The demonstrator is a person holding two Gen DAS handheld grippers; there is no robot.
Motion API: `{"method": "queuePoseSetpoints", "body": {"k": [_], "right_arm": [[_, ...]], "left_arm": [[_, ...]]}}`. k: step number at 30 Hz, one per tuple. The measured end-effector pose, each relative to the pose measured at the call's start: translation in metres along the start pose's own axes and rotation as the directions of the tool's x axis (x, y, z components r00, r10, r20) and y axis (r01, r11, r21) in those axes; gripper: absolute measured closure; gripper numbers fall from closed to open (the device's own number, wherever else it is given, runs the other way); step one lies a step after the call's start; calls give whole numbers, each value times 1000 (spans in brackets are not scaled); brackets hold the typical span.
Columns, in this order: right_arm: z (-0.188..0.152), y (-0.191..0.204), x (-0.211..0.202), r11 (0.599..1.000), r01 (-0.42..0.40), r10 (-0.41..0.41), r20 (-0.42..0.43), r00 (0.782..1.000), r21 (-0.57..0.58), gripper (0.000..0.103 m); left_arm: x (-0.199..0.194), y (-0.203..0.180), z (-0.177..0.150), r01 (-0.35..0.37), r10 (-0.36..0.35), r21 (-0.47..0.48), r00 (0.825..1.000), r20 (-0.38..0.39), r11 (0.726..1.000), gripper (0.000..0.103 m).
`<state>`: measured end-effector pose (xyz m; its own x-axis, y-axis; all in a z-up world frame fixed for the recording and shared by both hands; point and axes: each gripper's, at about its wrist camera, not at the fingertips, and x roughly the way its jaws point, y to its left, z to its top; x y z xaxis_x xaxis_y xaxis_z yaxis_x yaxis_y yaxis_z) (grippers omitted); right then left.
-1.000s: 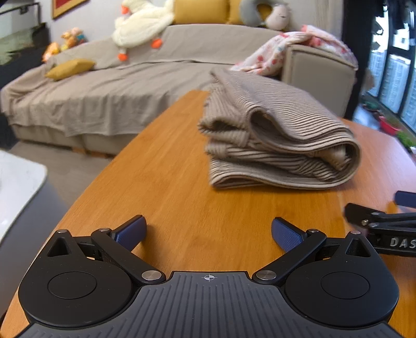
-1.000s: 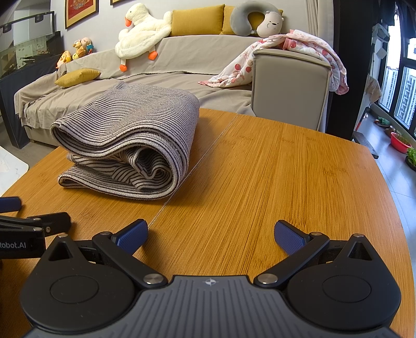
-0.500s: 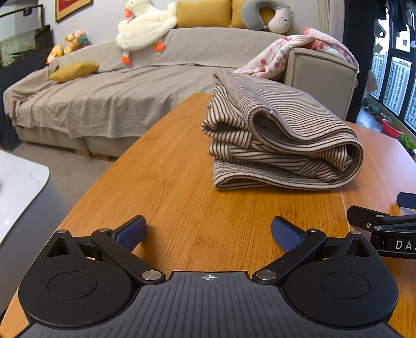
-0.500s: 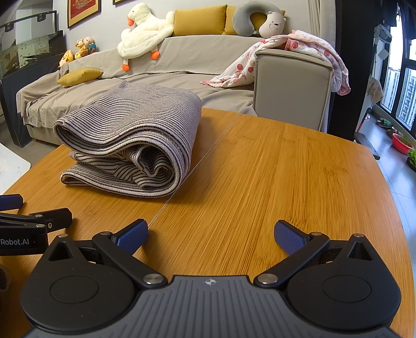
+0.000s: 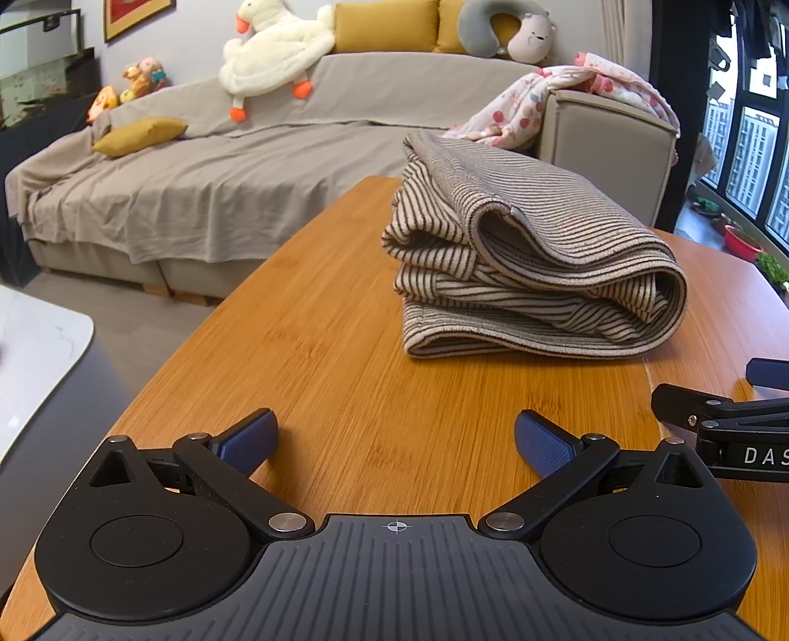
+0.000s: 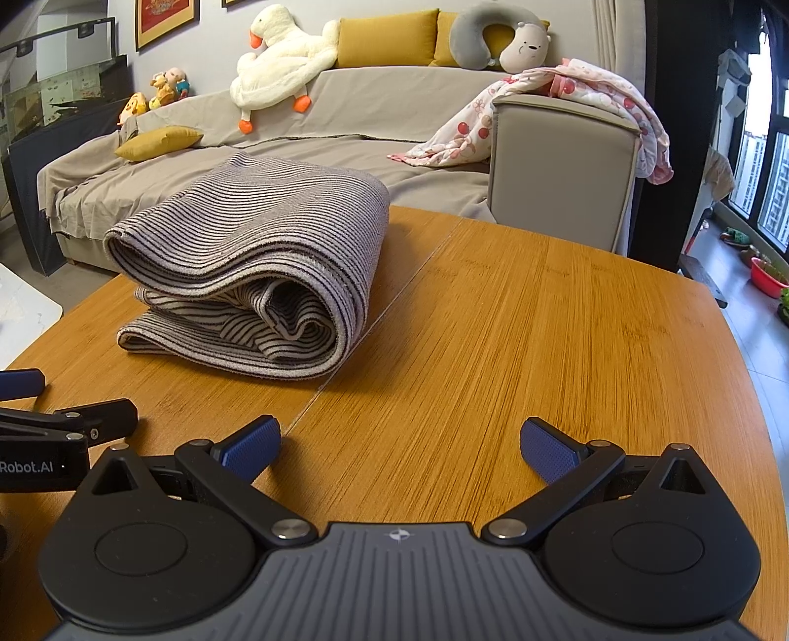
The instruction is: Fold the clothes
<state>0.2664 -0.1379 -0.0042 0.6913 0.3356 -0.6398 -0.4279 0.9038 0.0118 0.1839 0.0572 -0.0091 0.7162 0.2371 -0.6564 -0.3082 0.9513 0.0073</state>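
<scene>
The striped garment (image 5: 532, 266) lay folded ahead of both grippers — left gripper (image 5: 394, 441) and right gripper (image 6: 399, 444) spread wide, empty; folding looked finished.

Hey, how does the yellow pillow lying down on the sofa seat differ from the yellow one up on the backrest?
The seat pillow lies flat and low at the sofa's left end; the backrest pillow stands upright on top. The seat one looks slimmer and tapered, the backrest one boxier. The backrest one sits beside the plush goose. Both are mustard yellow.
</scene>
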Motion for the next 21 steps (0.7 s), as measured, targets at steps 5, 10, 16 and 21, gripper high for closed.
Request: {"method": "queuePoseSetpoints", "body": {"k": [5, 10, 16, 21], "right_arm": [[0, 0, 0, 1000, 0, 0, 0, 1000, 0, 0], [0, 0, 0, 1000, 0, 0, 0, 1000, 0, 0], [0, 0, 0, 1000, 0, 0, 0, 1000, 0, 0], [0, 0, 0, 1000, 0, 0, 0, 1000, 0, 0]], "left_arm": [[1, 0, 1, 0, 0, 0, 1000, 0, 1000, 0], [1, 0, 1, 0, 0, 0, 1000, 0, 1000, 0], [2, 0, 2, 0, 0, 1, 1000, 0, 1000, 0], [2, 0, 2, 0, 0, 1, 1000, 0, 1000, 0]]}}
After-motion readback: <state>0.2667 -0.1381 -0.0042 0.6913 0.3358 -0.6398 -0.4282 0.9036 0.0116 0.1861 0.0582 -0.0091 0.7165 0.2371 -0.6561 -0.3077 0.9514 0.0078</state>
